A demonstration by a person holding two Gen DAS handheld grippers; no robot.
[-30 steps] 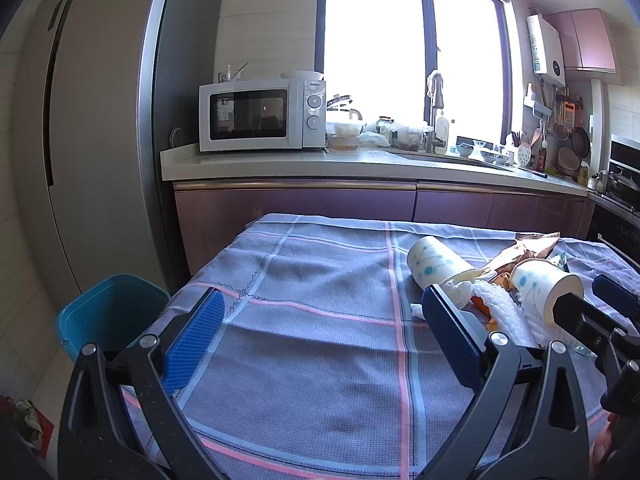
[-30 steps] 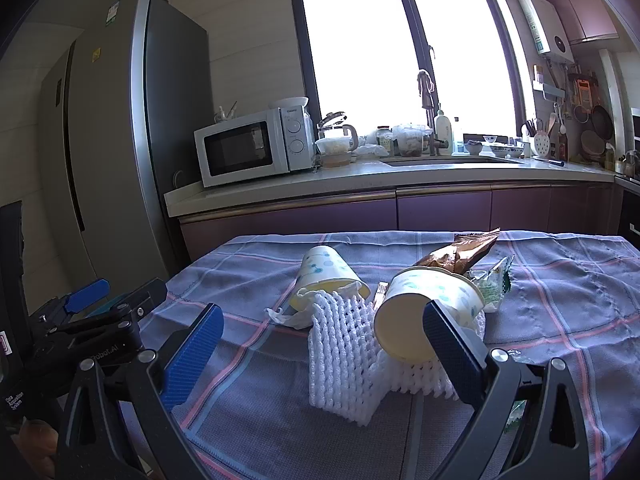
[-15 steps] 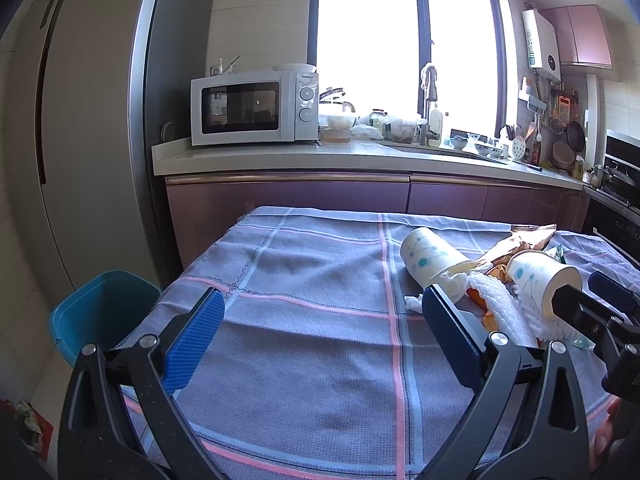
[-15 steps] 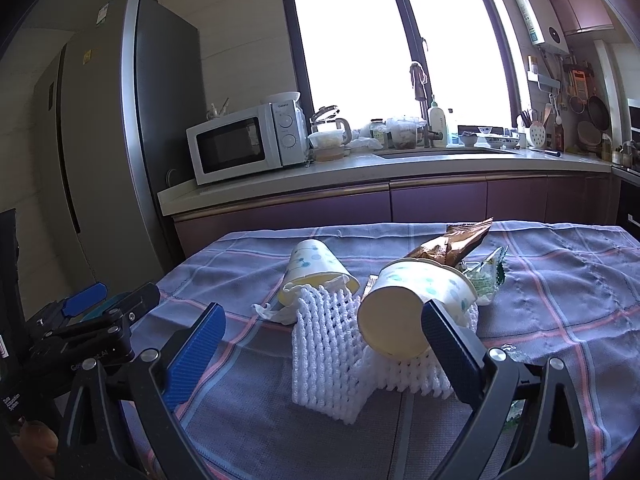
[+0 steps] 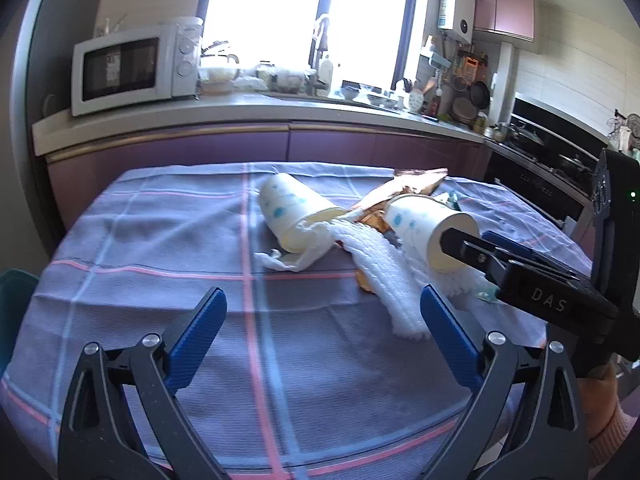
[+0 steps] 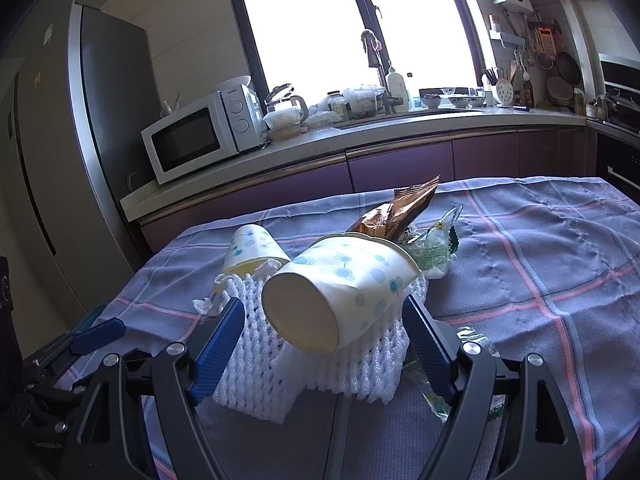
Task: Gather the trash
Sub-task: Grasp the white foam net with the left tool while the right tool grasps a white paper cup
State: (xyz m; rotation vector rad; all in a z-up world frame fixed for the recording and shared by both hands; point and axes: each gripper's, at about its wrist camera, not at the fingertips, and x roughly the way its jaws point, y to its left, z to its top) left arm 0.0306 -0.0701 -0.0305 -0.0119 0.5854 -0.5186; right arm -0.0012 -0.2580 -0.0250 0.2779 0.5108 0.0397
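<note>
A trash pile lies on the checked tablecloth (image 5: pixel 160 240). It holds two dotted paper cups on their sides, a white foam net (image 5: pixel 384 276), a crumpled tissue (image 5: pixel 288 258) and a brown snack wrapper (image 6: pixel 400 208). My left gripper (image 5: pixel 322 320) is open over bare cloth, short of the far cup (image 5: pixel 292 212). My right gripper (image 6: pixel 324 320) is closing, with the near cup (image 6: pixel 340 284) between its fingers on the foam net (image 6: pixel 320 364). The pads stand beside the cup and do not visibly press on it. The other cup (image 6: pixel 252 248) lies behind it.
A green-printed clear wrapper (image 6: pixel 436 244) and a clear plastic scrap (image 6: pixel 472 336) lie by the pile. A blue bin (image 5: pixel 12 300) shows at the table's left edge. Behind the table stand purple cabinets, a counter with a microwave (image 5: pixel 132 68), and a fridge (image 6: pixel 80 140).
Both grippers came closer to the trash pile. The left view swung right, so the bin slid to the edge. The right jaws narrowed around the near cup.
</note>
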